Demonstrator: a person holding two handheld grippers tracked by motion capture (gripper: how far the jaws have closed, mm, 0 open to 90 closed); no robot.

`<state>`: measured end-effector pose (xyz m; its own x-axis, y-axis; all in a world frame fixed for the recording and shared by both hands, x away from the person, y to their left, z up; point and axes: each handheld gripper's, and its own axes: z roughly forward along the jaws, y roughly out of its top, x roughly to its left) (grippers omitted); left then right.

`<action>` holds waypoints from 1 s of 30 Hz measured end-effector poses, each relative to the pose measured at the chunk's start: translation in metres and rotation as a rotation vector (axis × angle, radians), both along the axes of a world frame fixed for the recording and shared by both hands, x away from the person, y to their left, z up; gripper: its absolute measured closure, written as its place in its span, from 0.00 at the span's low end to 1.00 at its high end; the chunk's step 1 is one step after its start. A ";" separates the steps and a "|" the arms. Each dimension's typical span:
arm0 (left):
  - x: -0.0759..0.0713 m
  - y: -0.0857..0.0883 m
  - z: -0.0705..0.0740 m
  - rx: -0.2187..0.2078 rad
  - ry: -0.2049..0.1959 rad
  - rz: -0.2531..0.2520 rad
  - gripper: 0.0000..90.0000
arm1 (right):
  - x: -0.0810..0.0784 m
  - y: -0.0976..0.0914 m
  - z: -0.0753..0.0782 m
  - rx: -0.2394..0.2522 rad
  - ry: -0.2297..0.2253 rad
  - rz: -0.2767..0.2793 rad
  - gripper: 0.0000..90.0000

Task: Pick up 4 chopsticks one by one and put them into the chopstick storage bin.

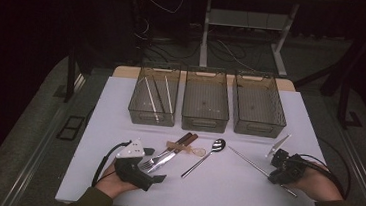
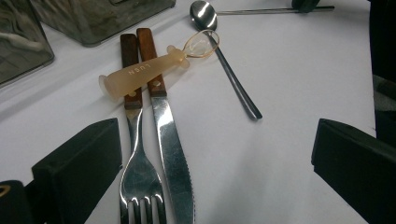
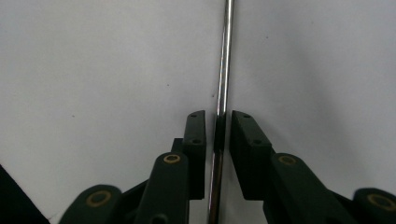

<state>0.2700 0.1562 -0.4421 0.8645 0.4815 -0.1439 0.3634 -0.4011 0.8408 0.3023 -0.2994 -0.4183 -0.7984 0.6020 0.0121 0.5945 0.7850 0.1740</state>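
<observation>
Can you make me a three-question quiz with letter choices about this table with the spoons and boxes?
1. Where is the tan plastic spoon? A on the fork and knife handles; B inside a bin; C on the floor.
2. How many clear bins stand in the row? A two; B three; C five.
3. What is the right tool doing? A closing on a metal rod; B holding a cup; C resting in a bin.

Answers: 1 A, it lies across both wooden handles. 2 B, three side by side. 3 A, the rod runs between its jaws.
</observation>
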 end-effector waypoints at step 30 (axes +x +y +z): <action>0.000 0.000 0.000 0.011 -0.002 -0.004 0.01 | 0.010 -0.007 0.010 0.048 -0.008 -0.093 0.95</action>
<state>0.2700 0.1561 -0.4419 0.8666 0.4798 -0.1370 0.3603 -0.4117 0.8371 0.3120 -0.3062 -0.4080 -0.7390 0.6727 0.0366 0.6632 0.7170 0.2147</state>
